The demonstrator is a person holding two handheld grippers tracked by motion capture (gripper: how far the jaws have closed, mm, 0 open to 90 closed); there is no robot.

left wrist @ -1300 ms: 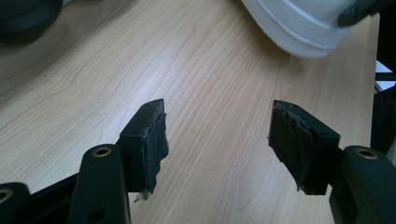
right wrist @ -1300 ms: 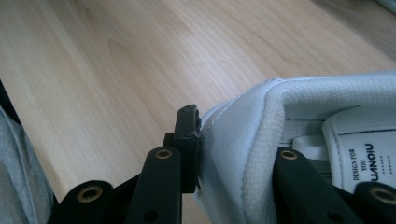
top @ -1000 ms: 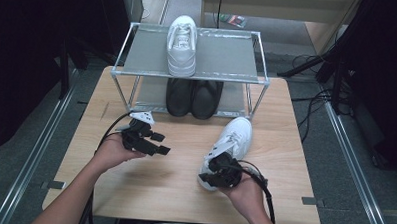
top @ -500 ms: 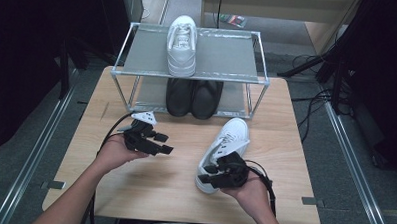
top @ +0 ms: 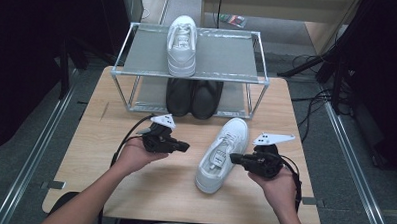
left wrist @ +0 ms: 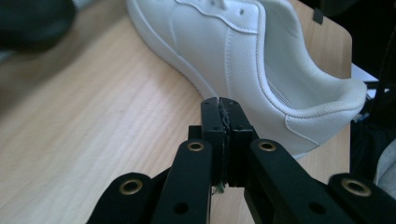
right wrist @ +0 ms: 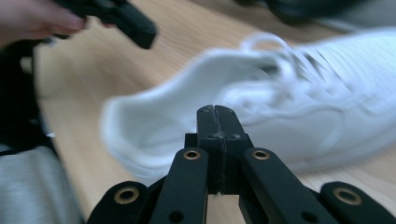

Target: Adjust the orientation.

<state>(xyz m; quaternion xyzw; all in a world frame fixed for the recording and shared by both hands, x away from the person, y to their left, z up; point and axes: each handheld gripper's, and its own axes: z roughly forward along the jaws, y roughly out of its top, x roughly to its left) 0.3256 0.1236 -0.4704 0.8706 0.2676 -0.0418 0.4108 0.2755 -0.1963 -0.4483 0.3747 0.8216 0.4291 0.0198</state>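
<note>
Since the earlier frames the right hand-held gripper [top: 235, 159] has swung out to the right of the white shoe [top: 222, 153] and now points left at its heel side, while the left hand-held gripper [top: 184, 146] has hardly shifted. In the high view the shoe lies on the wooden surface [top: 90, 153] between the two, toe toward the rack [top: 137, 87] and heel toward the person; the left one sits just beside its left flank, the right one close to its right side near the collar, neither clearly touching it. A second white shoe [top: 182, 39] stands on the rack's top shelf and a pair of black shoes [top: 194, 97] on the lower one. In the left gripper view the left hand-held gripper [left wrist: 219, 108] has its jaws pressed together with nothing between them, and the shoe [left wrist: 243, 51] lies just beyond the tips, heel to the right. In the right gripper view the right hand-held gripper [right wrist: 215, 115] is likewise clenched on nothing; the shoe [right wrist: 261, 116] is blurred behind the tips, and the left hand-held gripper [right wrist: 140, 32] shows at the upper left.
</note>
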